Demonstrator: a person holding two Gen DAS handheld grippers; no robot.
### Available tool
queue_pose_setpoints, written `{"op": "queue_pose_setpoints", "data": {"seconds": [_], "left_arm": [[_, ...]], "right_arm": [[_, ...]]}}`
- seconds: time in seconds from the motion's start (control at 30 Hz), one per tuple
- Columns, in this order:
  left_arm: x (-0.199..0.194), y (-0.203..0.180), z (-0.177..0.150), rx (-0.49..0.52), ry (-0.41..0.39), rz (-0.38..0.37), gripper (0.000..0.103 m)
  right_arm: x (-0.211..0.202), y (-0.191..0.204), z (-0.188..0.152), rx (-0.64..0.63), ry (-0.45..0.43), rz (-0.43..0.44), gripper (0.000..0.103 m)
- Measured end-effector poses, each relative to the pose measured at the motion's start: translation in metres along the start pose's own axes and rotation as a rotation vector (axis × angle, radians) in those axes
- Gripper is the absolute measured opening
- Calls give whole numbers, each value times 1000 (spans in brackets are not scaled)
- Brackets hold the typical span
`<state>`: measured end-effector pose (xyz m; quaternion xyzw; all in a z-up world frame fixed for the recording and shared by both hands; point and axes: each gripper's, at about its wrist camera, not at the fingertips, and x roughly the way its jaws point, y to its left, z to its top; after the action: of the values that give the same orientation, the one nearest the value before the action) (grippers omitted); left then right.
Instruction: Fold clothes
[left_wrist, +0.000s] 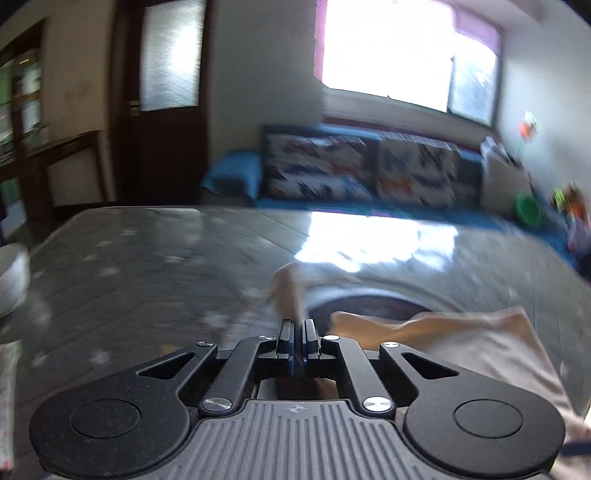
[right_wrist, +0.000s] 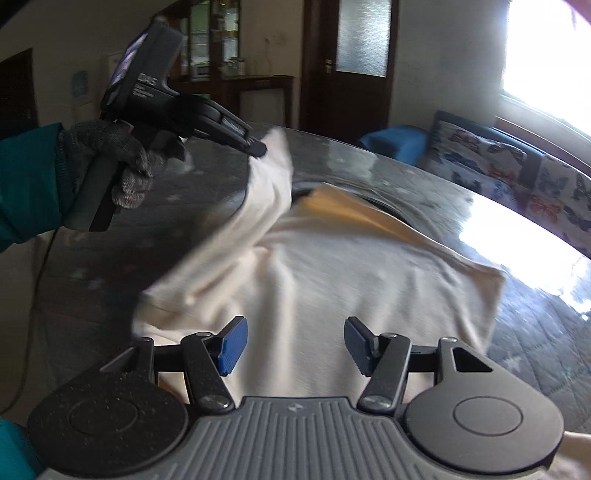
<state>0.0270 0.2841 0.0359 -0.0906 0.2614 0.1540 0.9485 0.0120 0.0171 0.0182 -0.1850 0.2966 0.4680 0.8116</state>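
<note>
**Left sleeve lifted for the fold**

Behind everything sits a lived-in room: bright window, dark wooden door, and a blue sofa (left_wrist: 236, 173) with butterfly cushions (right_wrist: 476, 158). Nearer, a grey quilted table cover (left_wrist: 147, 266) with pale stars spreads across the work surface, glossy where daylight strikes it.

On that cover lies the cream garment (right_wrist: 369, 280), mostly flat, its far edge turned up to show a yellower underside. One corner, seemingly a sleeve, rises off the surface towards the left.

That corner is pinched in the left gripper (right_wrist: 258, 147), whose jaws are clenched on the cloth; a gloved hand (right_wrist: 110, 162) in a teal sleeve carries the tool. The left wrist view shows the pads pressed together with fabric trailing ahead of them.

Lower down, the right gripper (right_wrist: 291, 345) hovers over the near part of the garment with its blue pads (right_wrist: 232, 345) spread and nothing between them.

Judged from this, the step in hand is folding the sleeve inward. Next, the lifted corner probably wants carrying across the body and laying flat, while the released right gripper could pin or smooth the cloth so it does not drag.
</note>
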Motion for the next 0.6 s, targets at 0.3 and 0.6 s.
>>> {"op": "queue_pose_setpoints", "data": {"seconds": [0.3, 0.6], "left_arm": [[-42, 93, -29, -165, 19, 110, 3], [-29, 83, -54, -241, 115, -27, 23]], "right_arm": [[11, 57, 15, -115, 12, 119, 60], [29, 90, 18, -168, 39, 131, 60]]}}
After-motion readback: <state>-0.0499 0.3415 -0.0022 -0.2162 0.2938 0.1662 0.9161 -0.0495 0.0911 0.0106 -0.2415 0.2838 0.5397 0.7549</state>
